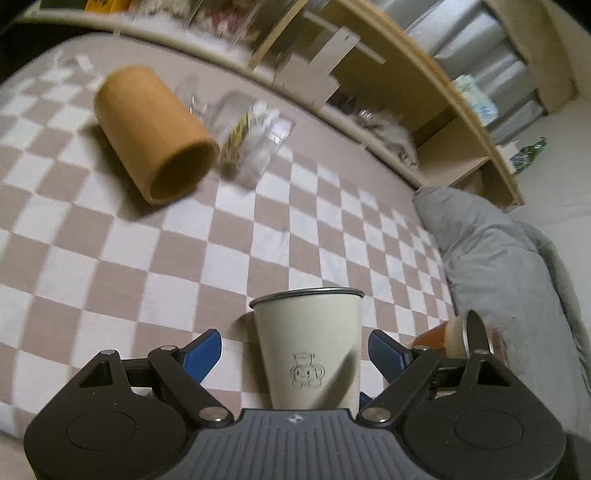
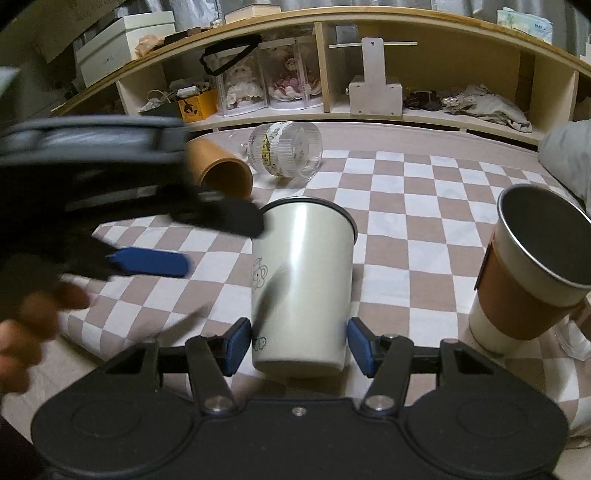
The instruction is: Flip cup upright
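Cream cup base possibly hidden behind right gripper.

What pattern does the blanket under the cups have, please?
The blanket has a beige and white check, clearest in the right wrist view.

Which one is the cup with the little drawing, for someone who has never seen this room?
Start at the checkered blanket below the wooden shelf. Nearest the right gripper, between its open blue fingers, stands the cream cup. Unlike the sleeved cup and the tipped orange tube, it is plain cream with an outline cartoon.
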Demonstrator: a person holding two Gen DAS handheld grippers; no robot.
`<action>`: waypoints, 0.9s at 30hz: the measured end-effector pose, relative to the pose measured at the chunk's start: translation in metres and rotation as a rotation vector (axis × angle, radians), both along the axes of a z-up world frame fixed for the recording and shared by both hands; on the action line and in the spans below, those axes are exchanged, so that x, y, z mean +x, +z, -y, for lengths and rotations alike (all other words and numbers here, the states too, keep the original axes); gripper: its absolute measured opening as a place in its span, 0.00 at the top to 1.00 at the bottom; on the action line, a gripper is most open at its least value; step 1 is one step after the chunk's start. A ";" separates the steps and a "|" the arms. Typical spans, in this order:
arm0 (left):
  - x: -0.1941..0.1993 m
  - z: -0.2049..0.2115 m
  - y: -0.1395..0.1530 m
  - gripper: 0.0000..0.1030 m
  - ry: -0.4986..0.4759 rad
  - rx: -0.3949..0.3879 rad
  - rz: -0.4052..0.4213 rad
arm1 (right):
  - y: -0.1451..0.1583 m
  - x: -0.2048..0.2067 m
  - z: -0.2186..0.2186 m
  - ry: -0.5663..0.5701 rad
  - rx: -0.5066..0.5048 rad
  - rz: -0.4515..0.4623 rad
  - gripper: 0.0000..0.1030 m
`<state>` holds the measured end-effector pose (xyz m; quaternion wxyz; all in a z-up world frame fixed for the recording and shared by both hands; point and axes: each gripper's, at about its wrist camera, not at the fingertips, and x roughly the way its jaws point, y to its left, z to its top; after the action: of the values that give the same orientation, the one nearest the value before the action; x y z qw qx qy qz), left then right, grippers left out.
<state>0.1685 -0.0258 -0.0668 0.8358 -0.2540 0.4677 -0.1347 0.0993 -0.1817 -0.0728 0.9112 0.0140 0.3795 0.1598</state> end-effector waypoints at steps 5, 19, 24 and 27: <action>0.017 0.016 -0.011 0.15 0.030 0.012 -0.030 | -0.001 0.000 0.004 0.020 0.013 0.002 0.43; 0.026 0.034 0.010 0.21 -0.075 0.100 0.077 | -0.004 0.004 0.020 0.040 0.088 -0.022 0.44; 0.018 0.044 0.029 0.22 -0.133 0.171 0.151 | -0.004 0.001 0.020 0.048 0.077 0.012 0.44; 0.012 0.056 0.041 0.23 -0.180 0.216 0.199 | -0.003 0.000 0.018 0.050 0.047 0.044 0.44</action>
<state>0.1809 -0.0815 -0.0255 0.8849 -0.1053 0.4154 -0.1826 0.0988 -0.1999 -0.0760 0.9144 0.0225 0.3558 0.1918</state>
